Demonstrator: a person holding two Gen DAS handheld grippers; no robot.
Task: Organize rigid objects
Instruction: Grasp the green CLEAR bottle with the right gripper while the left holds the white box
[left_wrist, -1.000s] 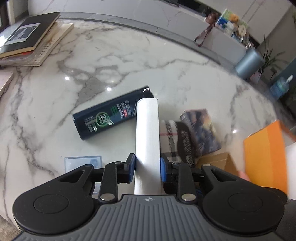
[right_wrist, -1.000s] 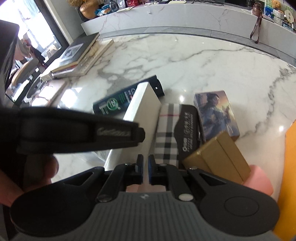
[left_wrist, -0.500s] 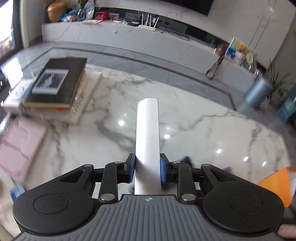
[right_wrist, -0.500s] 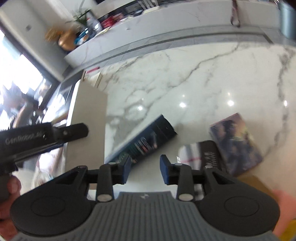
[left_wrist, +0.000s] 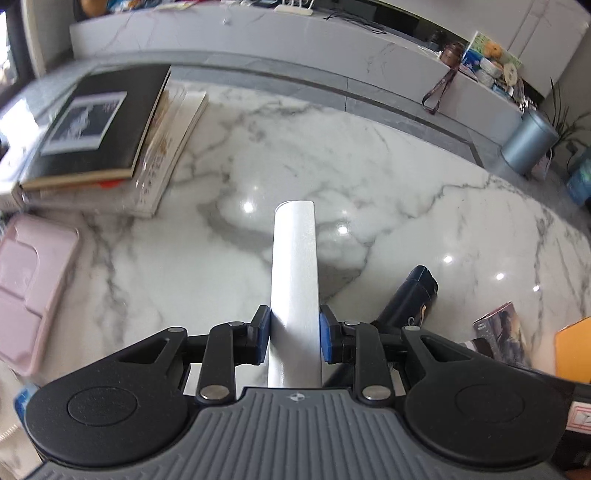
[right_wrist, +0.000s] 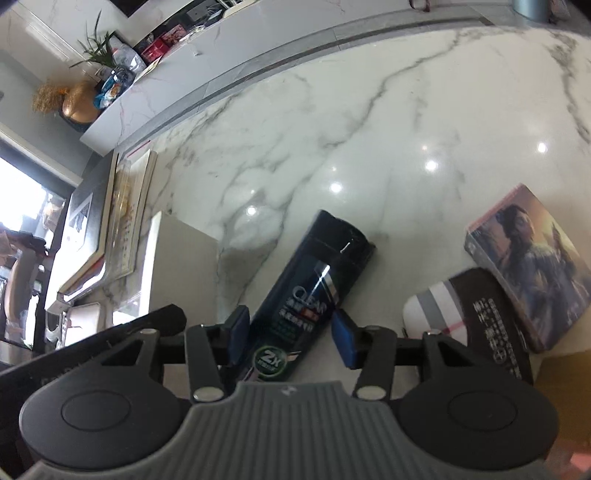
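My left gripper (left_wrist: 293, 334) is shut on a white box (left_wrist: 294, 273) and holds it edge-on above the marble table (left_wrist: 369, 184). The same white box (right_wrist: 177, 266) shows at the left of the right wrist view. My right gripper (right_wrist: 290, 334) is open, with its jaws on either side of a dark blue shampoo bottle (right_wrist: 310, 295) that lies on the table. The bottle's cap end (left_wrist: 413, 295) shows in the left wrist view.
A stack of books (left_wrist: 110, 140) lies at the far left, a pink tray (left_wrist: 29, 284) nearer. A picture box (right_wrist: 528, 262), a checked case (right_wrist: 465, 317) and an orange box (left_wrist: 572, 350) lie to the right.
My left gripper has lifted the white box away from the other items and carried it left toward the books. My right gripper has opened and moved down around the shampoo bottle.
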